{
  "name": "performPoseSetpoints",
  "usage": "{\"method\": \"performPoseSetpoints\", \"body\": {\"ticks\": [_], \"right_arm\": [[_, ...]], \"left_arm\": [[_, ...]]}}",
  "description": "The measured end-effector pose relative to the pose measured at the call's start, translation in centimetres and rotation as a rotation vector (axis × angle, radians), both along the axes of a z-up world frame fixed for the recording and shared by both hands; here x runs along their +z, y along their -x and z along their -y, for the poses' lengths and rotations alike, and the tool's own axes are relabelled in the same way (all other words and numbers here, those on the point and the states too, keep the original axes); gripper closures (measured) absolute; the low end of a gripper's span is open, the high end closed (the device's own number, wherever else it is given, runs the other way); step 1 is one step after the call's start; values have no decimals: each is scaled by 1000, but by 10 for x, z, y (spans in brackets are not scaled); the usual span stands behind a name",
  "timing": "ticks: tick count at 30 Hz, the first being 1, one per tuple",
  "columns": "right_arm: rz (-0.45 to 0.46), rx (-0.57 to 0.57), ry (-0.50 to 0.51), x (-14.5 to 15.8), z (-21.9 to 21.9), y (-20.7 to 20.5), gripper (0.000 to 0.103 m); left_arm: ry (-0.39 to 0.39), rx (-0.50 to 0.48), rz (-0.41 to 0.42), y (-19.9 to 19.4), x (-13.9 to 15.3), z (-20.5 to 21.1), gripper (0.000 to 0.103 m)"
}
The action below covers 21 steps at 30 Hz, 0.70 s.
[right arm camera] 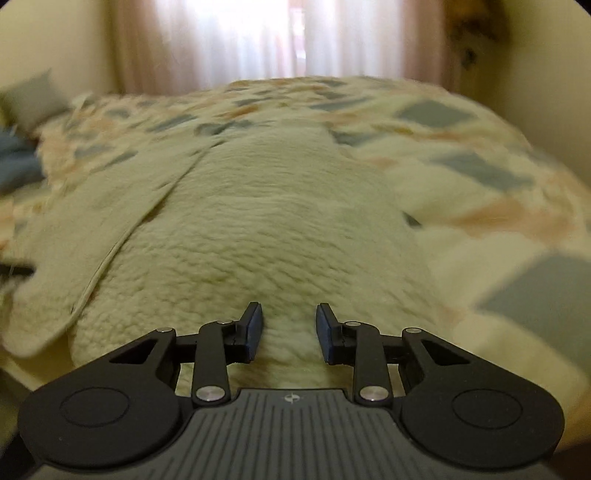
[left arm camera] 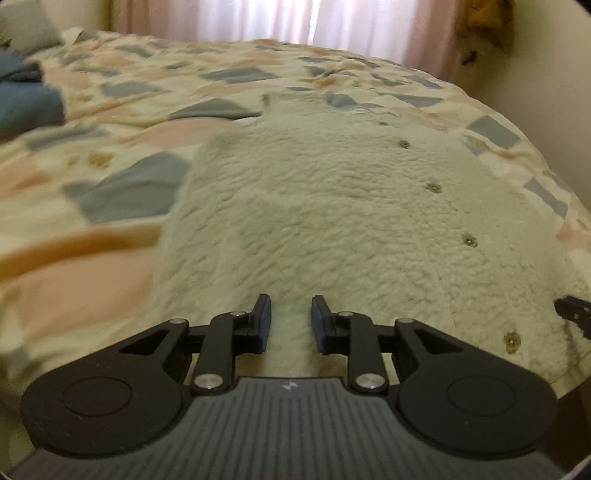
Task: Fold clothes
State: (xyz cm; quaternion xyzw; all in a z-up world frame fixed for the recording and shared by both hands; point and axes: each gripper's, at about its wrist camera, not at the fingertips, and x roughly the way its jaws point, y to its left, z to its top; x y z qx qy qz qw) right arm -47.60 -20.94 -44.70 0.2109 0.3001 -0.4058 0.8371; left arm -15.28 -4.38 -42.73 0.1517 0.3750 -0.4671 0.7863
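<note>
The cream fleece jacket (left arm camera: 332, 221) lies spread at the bed's near edge, its length running away from both part-open, empty grippers, left (left arm camera: 288, 319) and right (right arm camera: 289, 330), poised over its hem.

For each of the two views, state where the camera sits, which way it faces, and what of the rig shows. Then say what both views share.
Left wrist: behind the open left gripper, facing across the cream fleece garment towards the curtains.
Right wrist: behind the open right gripper, facing likewise.
Shared: garment, patterned blanket, curtains.
</note>
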Motion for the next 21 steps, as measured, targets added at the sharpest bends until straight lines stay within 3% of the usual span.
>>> {"method": "performPoseSetpoints", "body": {"ticks": [3,5,8,9,13,21], "right_arm": [[19,-108,-34,6,1,24,73],[51,-142,-56,14,0,32,68],[94,-179,-75,28,-5,38,56],[96,-172,-68,33,-12,36,49],[83,-102,-54,45,-39,19,39],[65,-63,-22,58,-79,18,29]], "left_arm": [[-51,37,47,6,15,-14,79],[-92,66,83,14,26,-17,68],[-94,53,91,30,39,-22,67],[-89,46,89,35,43,-25,64],[-101,17,119,60,50,-21,61],[-89,-6,142,92,63,-34,52]]}}
